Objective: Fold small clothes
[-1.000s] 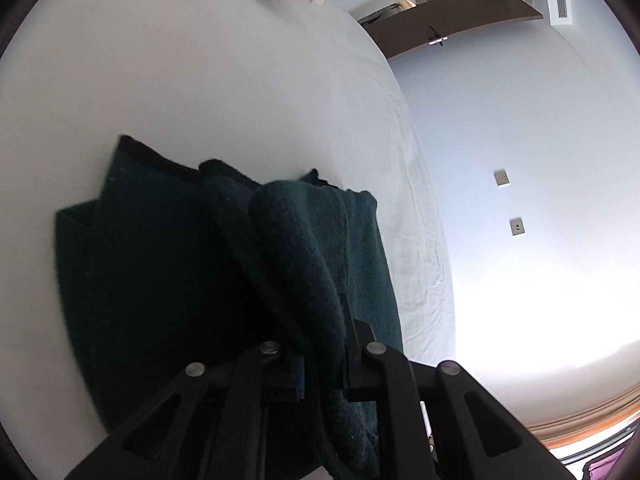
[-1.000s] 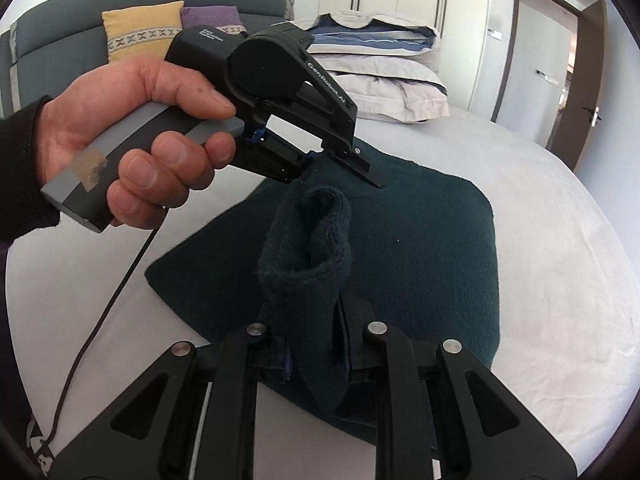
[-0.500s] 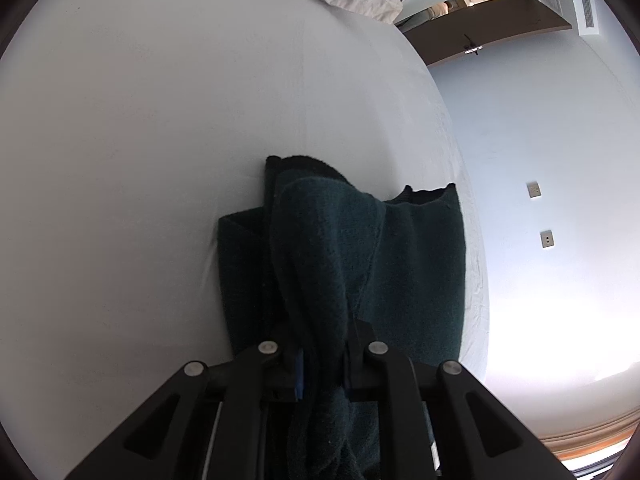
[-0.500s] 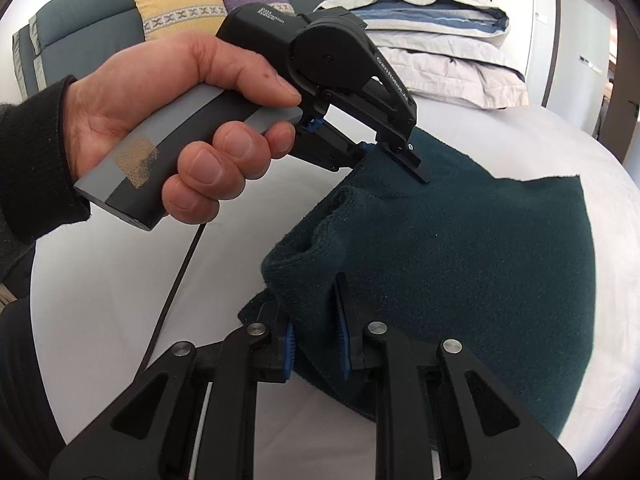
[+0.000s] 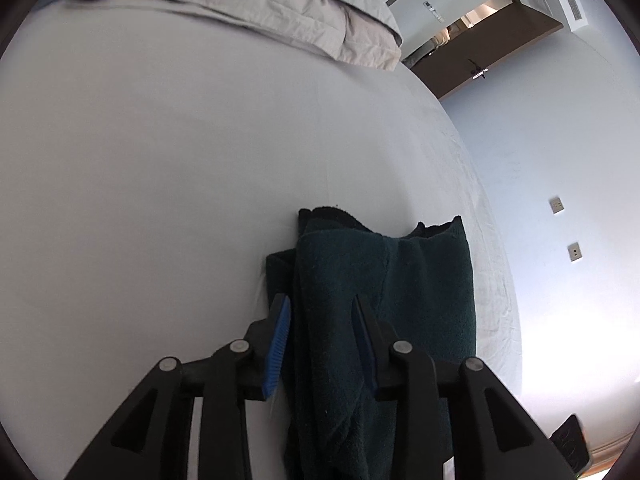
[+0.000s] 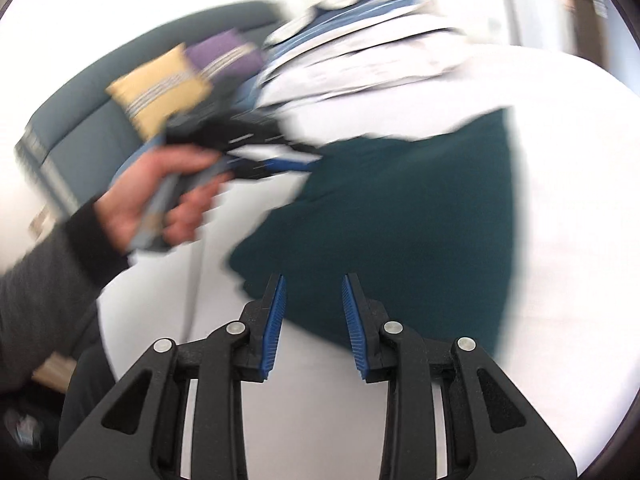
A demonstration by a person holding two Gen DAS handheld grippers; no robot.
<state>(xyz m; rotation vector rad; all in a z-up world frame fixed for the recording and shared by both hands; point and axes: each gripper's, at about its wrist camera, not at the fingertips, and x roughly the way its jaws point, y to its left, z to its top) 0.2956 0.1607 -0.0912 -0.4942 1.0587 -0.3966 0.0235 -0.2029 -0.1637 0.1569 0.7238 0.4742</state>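
Note:
A dark green fleece garment (image 5: 424, 288) lies folded on the white bed sheet (image 5: 160, 200). My left gripper (image 5: 320, 304) straddles its raised left fold; the jaws are opening and the blue pads stand slightly off the cloth. The right wrist view is blurred by motion. There my right gripper (image 6: 312, 280) hangs just short of the garment (image 6: 400, 216), its jaws opening with nothing between them. A hand (image 6: 168, 196) holds the left gripper (image 6: 296, 162) at the garment's far left edge.
Folded bedding and pillows (image 5: 280, 8) are piled at the head of the bed. A grey sofa back carries a yellow cushion (image 6: 160, 84) and a purple cushion (image 6: 224, 56). A wall with sockets (image 5: 556, 205) and a dark door (image 5: 480, 52) lie past the bed's right edge.
Both grippers' jaws have parted and let go of the raised fold. The right gripper has pulled back clear of the garment. The left view has swung up toward the pillows.

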